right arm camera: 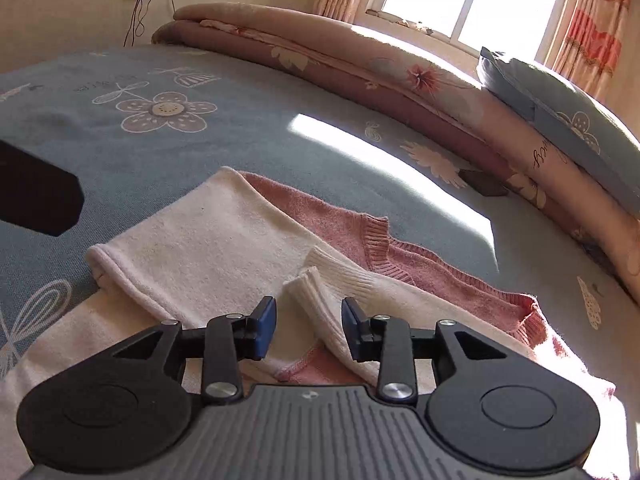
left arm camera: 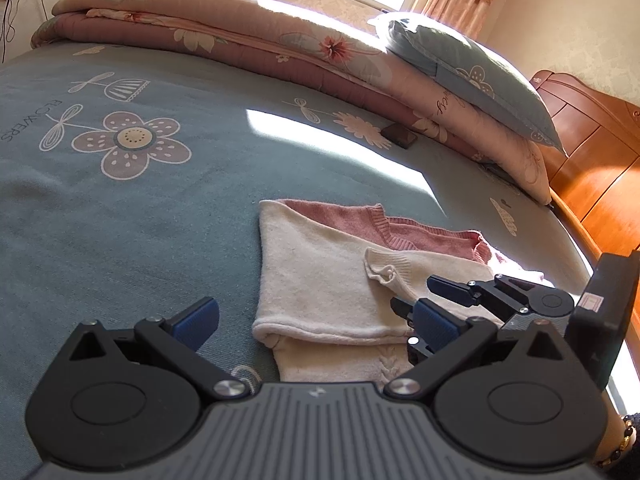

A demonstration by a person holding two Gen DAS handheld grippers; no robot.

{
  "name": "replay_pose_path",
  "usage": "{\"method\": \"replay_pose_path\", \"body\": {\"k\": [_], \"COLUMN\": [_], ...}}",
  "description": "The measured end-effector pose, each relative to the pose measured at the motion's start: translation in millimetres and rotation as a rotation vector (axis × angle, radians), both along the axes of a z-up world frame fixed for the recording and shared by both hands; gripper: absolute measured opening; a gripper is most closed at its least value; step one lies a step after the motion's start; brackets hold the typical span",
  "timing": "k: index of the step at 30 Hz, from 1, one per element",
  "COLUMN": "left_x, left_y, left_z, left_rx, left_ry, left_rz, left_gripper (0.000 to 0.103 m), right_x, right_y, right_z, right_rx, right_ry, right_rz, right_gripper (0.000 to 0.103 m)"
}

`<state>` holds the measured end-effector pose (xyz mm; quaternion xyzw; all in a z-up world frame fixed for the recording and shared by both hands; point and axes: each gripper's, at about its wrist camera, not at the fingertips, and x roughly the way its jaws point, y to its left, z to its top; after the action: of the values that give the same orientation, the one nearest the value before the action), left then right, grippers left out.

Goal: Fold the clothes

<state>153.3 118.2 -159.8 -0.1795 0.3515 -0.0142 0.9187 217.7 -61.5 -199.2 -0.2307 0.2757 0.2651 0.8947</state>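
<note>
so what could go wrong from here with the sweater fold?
1. The right gripper is open with the ribbed cuff just ahead of its pads; lifting away could drag the cuff and undo the sleeve fold.
2. The left gripper and right one sit close over the cream sweater; they could collide.

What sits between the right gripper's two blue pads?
In the right wrist view, the right gripper stands open; the ribbed cuff of the cream and pink knitted sweater lies between its pads, unpinched.
</note>
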Motion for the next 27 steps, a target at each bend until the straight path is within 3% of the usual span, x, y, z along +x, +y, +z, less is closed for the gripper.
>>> {"method": "replay_pose_path", "body": {"k": [4,8,11,13,16,20,27], "left_x": [1,2,3,4,7,12,17], "left_y": [-4,-14,-22,-28,-37,-50,-52], "left_z": [-1,-2,-3,-4,-8,-15,-23], "left_rx": [0.005,0.019,0.027,0.039,0.055,0.086,0.108], "left_ry": [0.009,0.011,0.015,0.02,0.031,0.054,0.081], "left_rz": [-0.007,-0.032,-0.054,-0.063,-0.082,-0.104,-0.1], "left_gripper": [0.102,0.102,0.102,0.102,0.102,0.102,0.102], "right_x": [-14,-24,-31,-33,-31,-20,11], "right_y": [-36,-102,-155,-189,-233,-272,-280], "right_z": [33,73,91,91,75,30,-12], "right_rx": [-0.004,-0.022,-0.105,-0.185,-0.233,-0.191,-0.099], "right_ry": [0.003,-0.011,-0.091,-0.131,-0.092,0.007,0.032], "right_rz": [0.019,-0.047,-0.13,-0.209,-0.3,-0.388,-0.454], "right_gripper": [0.051,0.051,0.06,0.06,0.06,0.06,0.06]}}
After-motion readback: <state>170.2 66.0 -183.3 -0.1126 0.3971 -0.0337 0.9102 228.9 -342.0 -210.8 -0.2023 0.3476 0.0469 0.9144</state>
